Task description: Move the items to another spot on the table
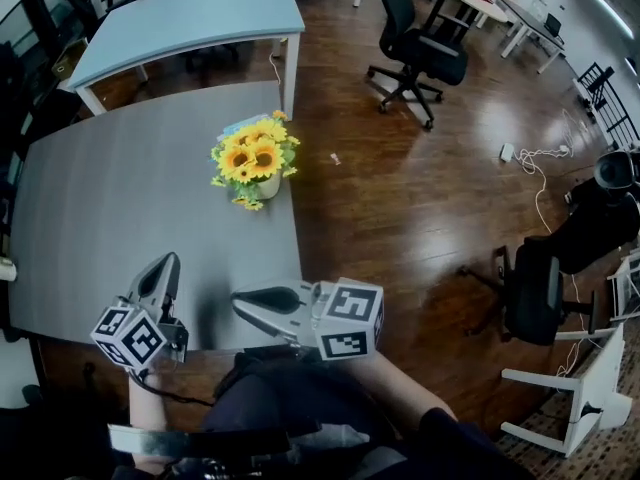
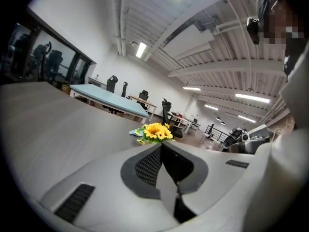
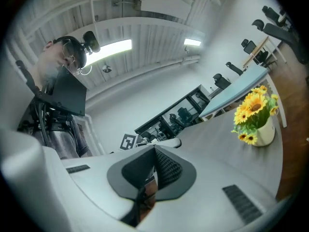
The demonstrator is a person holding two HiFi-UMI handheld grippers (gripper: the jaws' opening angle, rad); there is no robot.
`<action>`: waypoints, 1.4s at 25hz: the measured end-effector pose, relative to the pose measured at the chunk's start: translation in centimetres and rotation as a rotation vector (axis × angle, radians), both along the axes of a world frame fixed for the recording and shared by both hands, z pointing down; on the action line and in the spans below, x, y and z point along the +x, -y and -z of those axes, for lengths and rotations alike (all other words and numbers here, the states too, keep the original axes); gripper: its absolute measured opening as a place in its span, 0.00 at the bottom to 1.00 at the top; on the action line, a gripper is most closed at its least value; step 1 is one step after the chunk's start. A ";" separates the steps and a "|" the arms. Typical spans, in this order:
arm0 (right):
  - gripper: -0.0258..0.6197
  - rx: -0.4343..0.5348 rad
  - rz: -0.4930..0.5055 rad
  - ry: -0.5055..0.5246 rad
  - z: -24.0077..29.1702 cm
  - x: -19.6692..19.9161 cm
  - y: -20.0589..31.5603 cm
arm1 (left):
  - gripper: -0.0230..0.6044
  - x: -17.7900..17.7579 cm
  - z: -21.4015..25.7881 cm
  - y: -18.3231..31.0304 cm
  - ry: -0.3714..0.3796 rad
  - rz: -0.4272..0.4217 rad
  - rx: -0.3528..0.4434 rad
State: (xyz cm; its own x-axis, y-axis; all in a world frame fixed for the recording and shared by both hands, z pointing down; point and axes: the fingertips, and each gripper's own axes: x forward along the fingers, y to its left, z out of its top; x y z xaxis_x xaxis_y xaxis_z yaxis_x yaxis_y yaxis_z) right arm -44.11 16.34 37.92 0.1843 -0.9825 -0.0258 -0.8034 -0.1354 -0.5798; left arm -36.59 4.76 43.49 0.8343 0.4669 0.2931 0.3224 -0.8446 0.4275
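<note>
Grey laminate table point(image 1: 120, 198) filled the left of the head view. The left gripper point(image 1: 168, 264) and right gripper point(image 1: 244, 297) were at lower centre, both with jaws closed on nothing. A small cream pot of yellow sunflowers point(image 1: 256, 163) stood upright near the table's right edge, well apart from both. Recommended: open one gripper early, clamp the pot (not the blooms), lift level.

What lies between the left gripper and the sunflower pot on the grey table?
Nothing: only bare table runs from the left gripper to the sunflower pot, as the head view shows.
</note>
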 end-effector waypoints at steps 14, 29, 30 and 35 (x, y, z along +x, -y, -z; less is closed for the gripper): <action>0.01 0.144 0.217 0.021 1.8 -0.2 -10.1 | 0.07 -4.4 3.8 -10.4 -0.018 0.169 0.195; 0.01 0.060 0.279 -0.012 2.0 -1.6 -8.8 | 0.07 -6.4 4.1 -7.9 -0.068 0.242 0.163; 0.01 0.033 0.268 -0.029 1.9 -1.2 -8.6 | 0.07 -6.0 3.9 -7.9 -0.075 0.237 0.132; 0.01 -0.089 0.177 -0.126 1.8 1.4 -8.6 | 0.07 -4.8 1.6 -7.2 -0.082 0.209 0.059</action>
State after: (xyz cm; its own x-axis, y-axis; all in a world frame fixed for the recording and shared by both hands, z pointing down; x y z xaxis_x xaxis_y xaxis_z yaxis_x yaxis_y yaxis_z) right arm -42.68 24.90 36.16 0.0092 -0.9987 0.0509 -0.8844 -0.0319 -0.4657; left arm -41.35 11.96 41.90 0.9334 0.2652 0.2419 0.1692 -0.9194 0.3550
